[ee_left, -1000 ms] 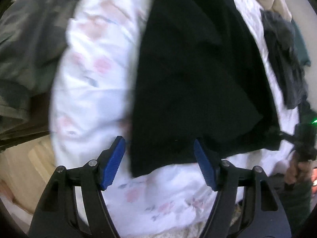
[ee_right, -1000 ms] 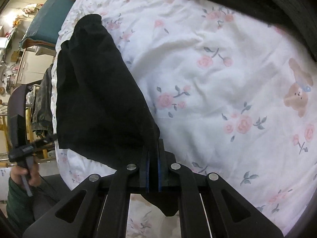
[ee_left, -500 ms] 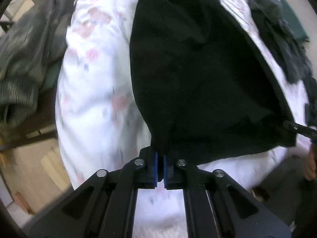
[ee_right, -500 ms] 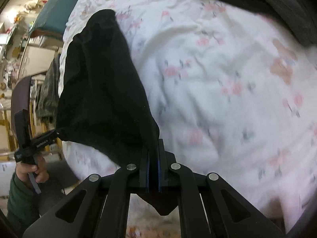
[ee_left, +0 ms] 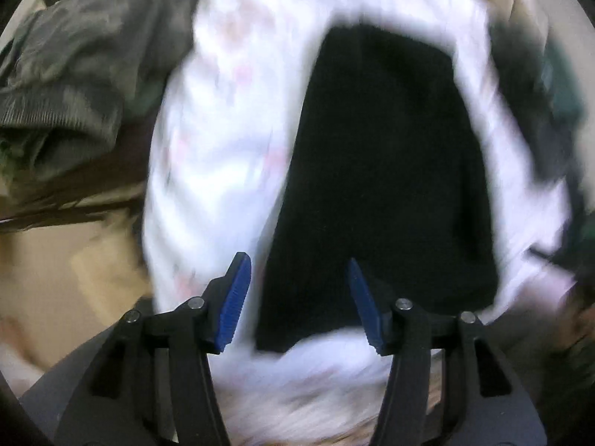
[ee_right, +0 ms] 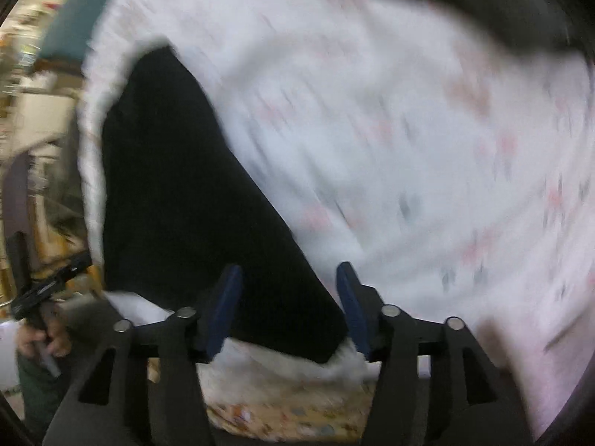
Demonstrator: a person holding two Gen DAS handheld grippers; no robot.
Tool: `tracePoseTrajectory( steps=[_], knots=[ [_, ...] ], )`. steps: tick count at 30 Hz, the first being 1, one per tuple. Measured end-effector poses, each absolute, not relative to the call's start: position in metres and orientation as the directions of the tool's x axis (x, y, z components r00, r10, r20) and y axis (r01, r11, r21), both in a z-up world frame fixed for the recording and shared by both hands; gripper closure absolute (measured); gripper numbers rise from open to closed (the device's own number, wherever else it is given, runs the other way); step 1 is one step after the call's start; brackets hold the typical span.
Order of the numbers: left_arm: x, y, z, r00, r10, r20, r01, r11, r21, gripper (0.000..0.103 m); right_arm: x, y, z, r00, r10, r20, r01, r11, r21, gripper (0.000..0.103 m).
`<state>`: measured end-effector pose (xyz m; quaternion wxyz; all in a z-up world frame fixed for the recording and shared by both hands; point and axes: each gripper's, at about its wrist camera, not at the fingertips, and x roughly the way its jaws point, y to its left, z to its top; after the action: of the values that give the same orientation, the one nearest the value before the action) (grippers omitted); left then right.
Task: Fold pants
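- Blue-padded and spread wide, my left gripper [ee_left: 299,299] hangs over the near edge of the pants [ee_left: 383,186], its fingers [ee_left: 235,297] gripping nothing.
- Blue pads on my right gripper [ee_right: 288,306] stand equally far apart, with the pants' [ee_right: 193,200] near corner lying between them, unpinched.
- Black and flat, the pants lie on the white flowered bedsheet [ee_left: 219,156], reaching away from both grippers toward the far side of the bed.
- Seen from my right wrist, the pants run along the sheet's [ee_right: 409,141] left edge, and my left gripper [ee_right: 48,290] shows small beyond that edge, a hand [ee_right: 41,338] around its handle.
- Grey-green clothing [ee_left: 74,67] is piled off the bed to the left in my left wrist view; a dark garment [ee_right: 465,0] lies across the far top of the sheet in the right one.
- Both views are heavily blurred.
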<state>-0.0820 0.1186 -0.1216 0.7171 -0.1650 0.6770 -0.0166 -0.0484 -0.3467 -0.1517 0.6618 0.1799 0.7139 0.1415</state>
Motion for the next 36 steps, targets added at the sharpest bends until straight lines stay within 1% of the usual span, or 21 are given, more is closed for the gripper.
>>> tracePoseTrajectory(
  steps=[1, 2, 4, 5, 7, 9, 11, 13, 15, 20, 21, 22, 23, 24, 25, 27, 29, 32, 33, 34, 36],
  knots=[
    [-0.069, 0.122, -0.116, 0.118, -0.247, -0.962, -0.207, 0.941, -0.268, 0.047, -0.035, -0.344, -0.141, -0.017, 0.463, -0.886, 0.044, 0.886, 0.462, 0.038],
    [-0.054, 0.124, -0.109, 0.158, -0.229, -0.960, -0.208, 0.943, -0.259, 0.040, -0.016, -0.338, -0.130, 0.033, 0.477, -0.878, 0.015, 0.879, 0.477, 0.037],
    [-0.021, 0.122, -0.098, 0.242, -0.205, -0.948, -0.183, 0.950, -0.252, 0.032, 0.012, -0.326, -0.121, 0.084, 0.511, -0.855, 0.003, 0.858, 0.513, 0.037],
    [-0.009, 0.123, -0.095, 0.275, -0.212, -0.938, -0.176, 0.948, -0.266, 0.029, 0.032, -0.318, -0.119, 0.115, 0.542, -0.833, 0.007, 0.838, 0.546, 0.037],
    [0.018, 0.123, -0.100, 0.298, -0.242, -0.923, -0.156, 0.942, -0.297, 0.026, 0.058, -0.305, -0.121, 0.142, 0.574, -0.806, 0.002, 0.815, 0.580, 0.037],
    [0.048, 0.112, -0.117, 0.268, -0.269, -0.925, -0.150, 0.937, -0.316, 0.026, 0.084, -0.284, -0.130, 0.143, 0.597, -0.790, -0.022, 0.800, 0.600, 0.037],
    [0.067, 0.117, -0.138, 0.251, -0.243, -0.937, -0.145, 0.948, -0.285, 0.026, 0.104, -0.261, -0.145, 0.127, 0.601, -0.789, -0.045, 0.798, 0.601, 0.037],
    [0.069, 0.119, -0.160, 0.216, -0.215, -0.952, -0.161, 0.954, -0.252, 0.026, 0.123, -0.241, -0.164, 0.090, 0.610, -0.787, -0.057, 0.792, 0.607, 0.037],
    [0.070, 0.127, -0.181, 0.178, -0.260, -0.949, -0.167, 0.943, -0.289, 0.026, 0.132, -0.226, -0.183, 0.063, 0.612, -0.789, -0.064, 0.791, 0.609, 0.037],
    [0.072, 0.115, -0.197, 0.148, -0.257, -0.955, -0.135, 0.951, -0.277, 0.026, 0.142, -0.192, -0.225, -0.016, 0.582, -0.813, -0.093, 0.809, 0.581, 0.038],
    [0.072, 0.113, -0.198, 0.140, -0.254, -0.957, -0.128, 0.954, -0.271, 0.026, 0.144, -0.189, -0.230, -0.032, 0.592, -0.805, -0.093, 0.801, 0.592, 0.040],
    [0.072, 0.111, -0.199, 0.136, -0.251, -0.958, -0.124, 0.955, -0.268, 0.026, 0.145, -0.186, -0.233, -0.038, 0.612, -0.790, -0.096, 0.785, 0.612, 0.058],
    [0.072, 0.111, -0.200, 0.136, -0.257, -0.957, -0.121, 0.954, -0.274, 0.026, 0.145, -0.185, -0.232, -0.030, 0.618, -0.786, -0.116, 0.779, 0.617, 0.073],
    [0.070, 0.112, -0.199, 0.138, -0.268, -0.953, -0.117, 0.951, -0.285, 0.026, 0.144, -0.185, -0.227, -0.004, 0.604, -0.797, -0.160, 0.786, 0.597, 0.075],
    [0.071, 0.112, -0.199, 0.138, -0.283, -0.949, -0.113, 0.948, -0.299, 0.026, 0.141, -0.187, -0.222, 0.015, 0.604, -0.797, -0.199, 0.783, 0.590, 0.079],
    [0.074, 0.110, -0.197, 0.141, -0.308, -0.941, -0.097, 0.941, -0.323, 0.026, 0.139, -0.199, -0.216, 0.032, 0.623, -0.782, -0.226, 0.766, 0.601, 0.080],
    [0.079, 0.108, -0.194, 0.151, -0.327, -0.933, -0.074, 0.937, -0.340, 0.026, 0.140, -0.211, -0.218, 0.038, 0.612, -0.790, -0.231, 0.775, 0.589, 0.080],
    [0.092, 0.098, -0.203, 0.100, -0.292, -0.951, -0.040, 0.954, -0.297, 0.026, 0.141, -0.218, -0.226, 0.033, 0.602, -0.798, -0.219, 0.784, 0.582, 0.080],
    [0.098, 0.093, -0.210, 0.058, -0.302, -0.952, -0.035, 0.952, -0.304, 0.026, 0.141, -0.220, -0.228, 0.033, 0.605, -0.796, -0.214, 0.782, 0.585, 0.080],
    [0.102, 0.090, -0.212, 0.052, -0.311, -0.949, -0.031, 0.949, -0.313, 0.028, 0.141, -0.218, -0.229, 0.036, 0.604, -0.796, -0.217, 0.782, 0.584, 0.080],
    [0.110, 0.077, -0.213, 0.040, -0.314, -0.948, -0.008, 0.949, -0.315, 0.028, 0.141, -0.215, -0.229, 0.039, 0.602, -0.798, -0.228, 0.782, 0.579, 0.080]
  ],
)
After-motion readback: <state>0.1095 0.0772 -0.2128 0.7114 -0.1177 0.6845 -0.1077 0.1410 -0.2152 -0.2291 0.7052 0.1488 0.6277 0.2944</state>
